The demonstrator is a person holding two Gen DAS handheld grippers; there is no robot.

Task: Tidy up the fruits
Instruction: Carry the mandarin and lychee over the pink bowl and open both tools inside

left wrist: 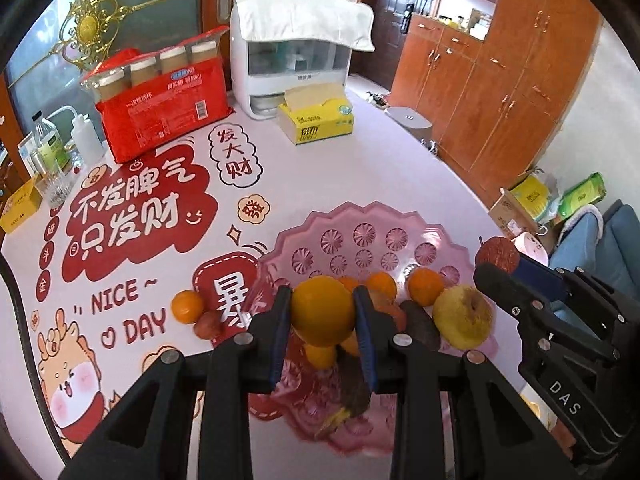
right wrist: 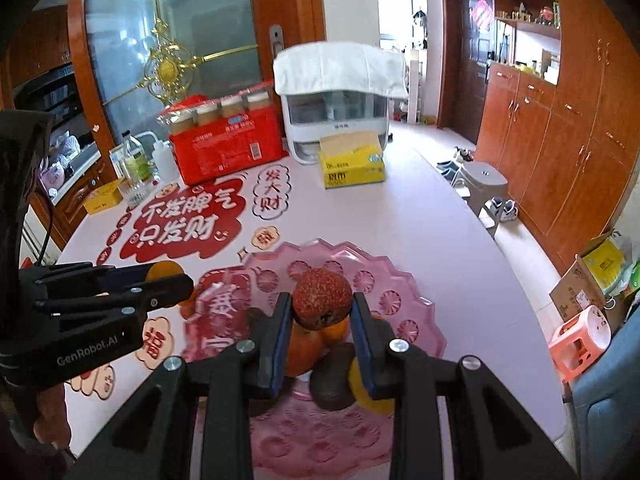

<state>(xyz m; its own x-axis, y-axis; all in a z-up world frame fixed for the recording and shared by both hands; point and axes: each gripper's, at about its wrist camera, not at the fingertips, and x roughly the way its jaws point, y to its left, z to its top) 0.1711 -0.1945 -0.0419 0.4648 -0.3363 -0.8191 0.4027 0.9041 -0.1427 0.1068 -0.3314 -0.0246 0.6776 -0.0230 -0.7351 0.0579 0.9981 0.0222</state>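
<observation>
My left gripper (left wrist: 322,312) is shut on a yellow-orange citrus fruit (left wrist: 322,310), held above the pink scalloped fruit tray (left wrist: 360,236). In the tray lie small oranges (left wrist: 426,286), a yellow apple (left wrist: 463,316) and a dark oblong fruit (left wrist: 420,322). An orange (left wrist: 188,306) and a small red fruit (left wrist: 208,325) sit on the tablecloth left of the tray. My right gripper (right wrist: 322,309) is shut on a red speckled fruit (right wrist: 322,298) over the same tray (right wrist: 404,304), above oranges (right wrist: 304,350) and a dark fruit (right wrist: 332,380). The red fruit (left wrist: 498,254) also shows at right in the left wrist view.
At the table's far end stand a red pack of paper cups (left wrist: 164,96), a white appliance under a cloth (left wrist: 296,60) and a yellow tissue box (left wrist: 316,118). Bottles and a glass (left wrist: 52,156) crowd the far left corner. A grey stool (right wrist: 484,184) stands right of the table.
</observation>
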